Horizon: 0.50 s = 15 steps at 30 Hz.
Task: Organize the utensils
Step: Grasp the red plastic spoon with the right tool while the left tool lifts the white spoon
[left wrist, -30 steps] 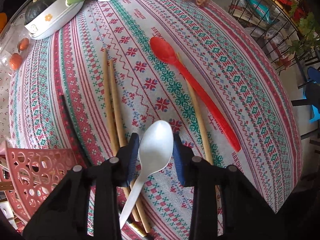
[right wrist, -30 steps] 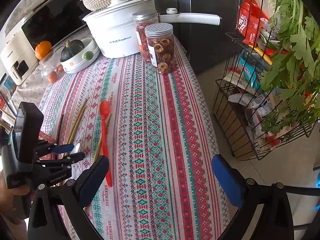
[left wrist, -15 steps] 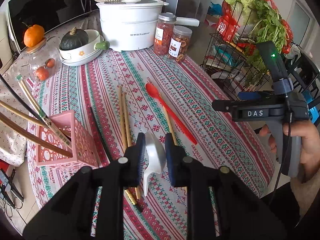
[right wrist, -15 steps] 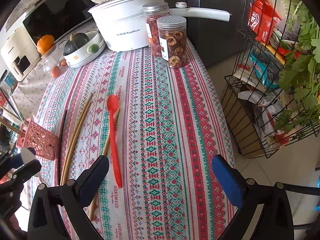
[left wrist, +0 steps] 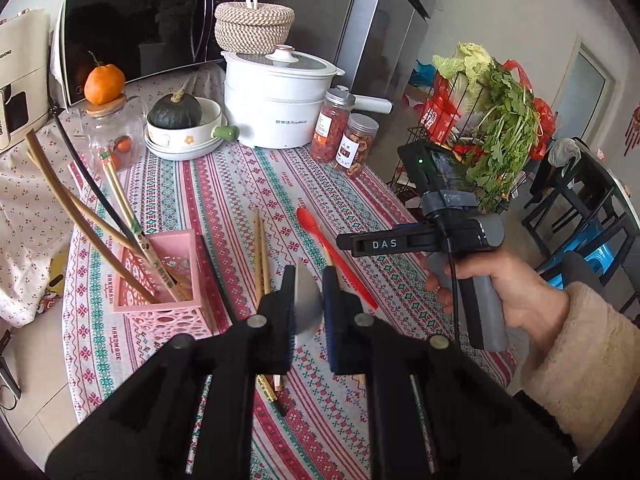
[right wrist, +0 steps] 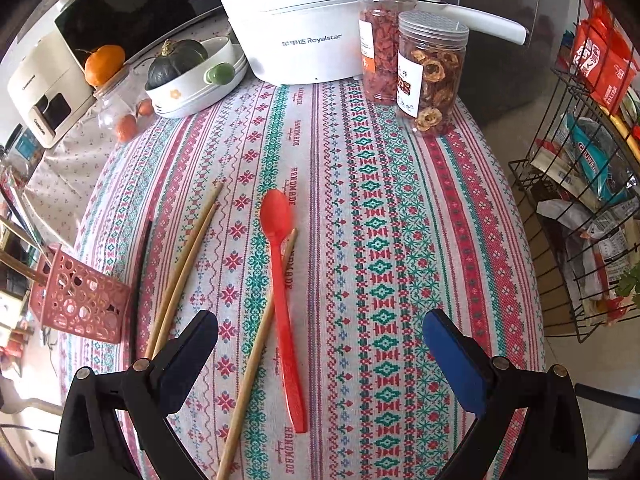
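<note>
one second ago the white spoon (left wrist: 306, 304) lay on the tablecloth (right wrist: 380, 240); now the left gripper (left wrist: 308, 300) grips it above. right gripper (right wrist: 320, 340) gapes over the red spoon (right wrist: 282, 292). legible: "royalstar", "handmade", "das".

2 spoons (right wrist: 282, 280), 2 jars (right wrist: 430, 76), 1 pink basket (left wrist: 160, 280)

White spoon (left wrist: 307, 307) raised, bowl edge-on above the cloth. Red spoon (right wrist: 281, 280) lies flat, bowl toward the pots, over one bamboo chopstick (right wrist: 260, 350). Chopstick pair (right wrist: 182, 274) lies left of it. Pink perforated basket (left wrist: 160, 280) holds several chopsticks (leaning out, upright-ish).
</note>
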Each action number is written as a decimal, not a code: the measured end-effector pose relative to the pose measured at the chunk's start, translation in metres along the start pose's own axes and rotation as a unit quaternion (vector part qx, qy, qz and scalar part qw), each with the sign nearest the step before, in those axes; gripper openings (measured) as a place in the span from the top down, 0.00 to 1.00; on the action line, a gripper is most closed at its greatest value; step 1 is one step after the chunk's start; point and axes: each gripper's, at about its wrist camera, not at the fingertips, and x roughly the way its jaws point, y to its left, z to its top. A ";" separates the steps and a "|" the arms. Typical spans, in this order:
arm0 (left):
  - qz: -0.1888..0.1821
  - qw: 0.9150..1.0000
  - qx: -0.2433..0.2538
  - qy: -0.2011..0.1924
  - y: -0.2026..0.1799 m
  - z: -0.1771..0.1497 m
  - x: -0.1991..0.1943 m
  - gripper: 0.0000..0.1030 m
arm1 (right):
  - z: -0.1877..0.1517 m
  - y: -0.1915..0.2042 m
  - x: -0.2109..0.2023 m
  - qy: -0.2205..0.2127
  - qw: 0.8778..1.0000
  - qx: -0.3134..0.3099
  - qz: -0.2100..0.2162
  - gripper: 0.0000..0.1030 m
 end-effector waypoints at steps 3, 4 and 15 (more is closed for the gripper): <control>-0.010 1.000 -0.010 -0.010 0.004 0.001 -0.008 0.87 | 0.011 0.006 0.016 0.005 1.000 0.010 0.008 0.03; -0.011 1.000 -0.012 -0.013 0.004 0.001 -0.010 0.87 | 0.014 0.008 0.021 0.007 1.000 0.011 0.010 0.07; -0.007 1.000 -0.024 -0.017 0.020 -0.002 -0.013 0.87 | 0.045 0.035 0.064 0.004 0.999 -0.047 -0.009 0.42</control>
